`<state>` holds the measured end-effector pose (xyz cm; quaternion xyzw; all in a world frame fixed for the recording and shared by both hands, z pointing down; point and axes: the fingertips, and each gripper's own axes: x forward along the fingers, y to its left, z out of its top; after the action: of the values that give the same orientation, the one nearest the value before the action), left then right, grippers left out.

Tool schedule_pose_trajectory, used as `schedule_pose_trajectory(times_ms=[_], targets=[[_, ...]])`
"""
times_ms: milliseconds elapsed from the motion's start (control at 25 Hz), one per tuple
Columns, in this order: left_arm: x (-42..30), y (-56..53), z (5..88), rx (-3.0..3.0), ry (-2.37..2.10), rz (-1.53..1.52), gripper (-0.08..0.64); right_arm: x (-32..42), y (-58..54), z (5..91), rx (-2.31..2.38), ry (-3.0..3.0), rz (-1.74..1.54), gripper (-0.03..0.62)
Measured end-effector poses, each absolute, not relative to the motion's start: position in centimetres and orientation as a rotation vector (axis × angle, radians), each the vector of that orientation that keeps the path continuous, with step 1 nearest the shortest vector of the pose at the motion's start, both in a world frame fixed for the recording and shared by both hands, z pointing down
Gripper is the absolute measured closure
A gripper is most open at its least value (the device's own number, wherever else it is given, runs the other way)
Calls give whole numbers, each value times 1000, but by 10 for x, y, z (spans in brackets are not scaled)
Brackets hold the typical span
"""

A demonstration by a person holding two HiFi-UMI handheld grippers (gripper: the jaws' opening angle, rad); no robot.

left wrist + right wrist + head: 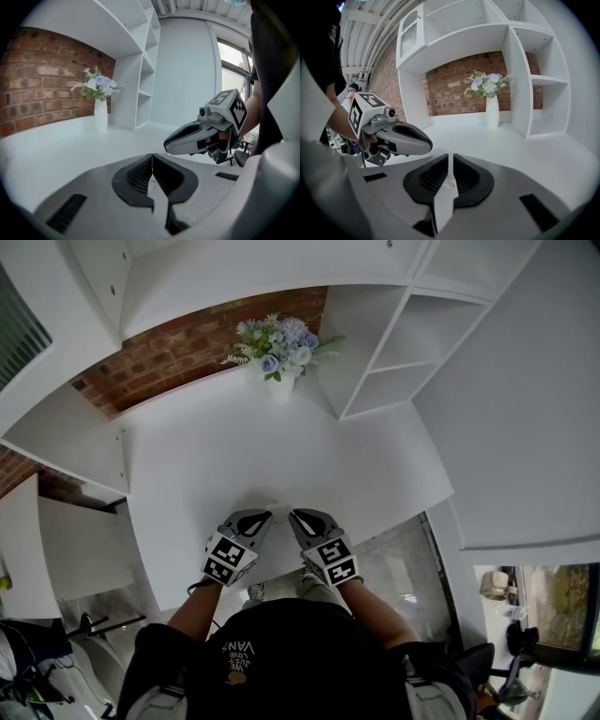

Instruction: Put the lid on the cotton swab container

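My two grippers hang side by side over the front part of the white table, their tips nearly touching. The right gripper is shut on a thin, flat, whitish lid, which stands edge-on between its pads. The left gripper is shut, its jaws meeting with nothing between them. In the head view the left gripper and right gripper point away from the person, with a faint pale shape between their tips. I cannot make out a cotton swab container in any view.
A white vase of blue and white flowers stands at the back of the table against a brick wall. A white shelf unit rises at the back right. The table's front edge runs just behind the grippers.
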<state>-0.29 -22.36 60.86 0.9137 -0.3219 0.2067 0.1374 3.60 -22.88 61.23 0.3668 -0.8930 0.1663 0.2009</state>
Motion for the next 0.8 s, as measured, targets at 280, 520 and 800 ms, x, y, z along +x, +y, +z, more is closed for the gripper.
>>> schedule_pose_trajectory(times_ms=[280,520,800], targets=[[2,-221,617,2613,-942,609,552,38,-228,617,1026,-2489,471,577],[2,-221,617,2605,-955,589,554,38,-228,617,1027,-2498,448,580],[6,-222,620,2603,-979,627,554,38,-227,619,1025,-2505,433,586]])
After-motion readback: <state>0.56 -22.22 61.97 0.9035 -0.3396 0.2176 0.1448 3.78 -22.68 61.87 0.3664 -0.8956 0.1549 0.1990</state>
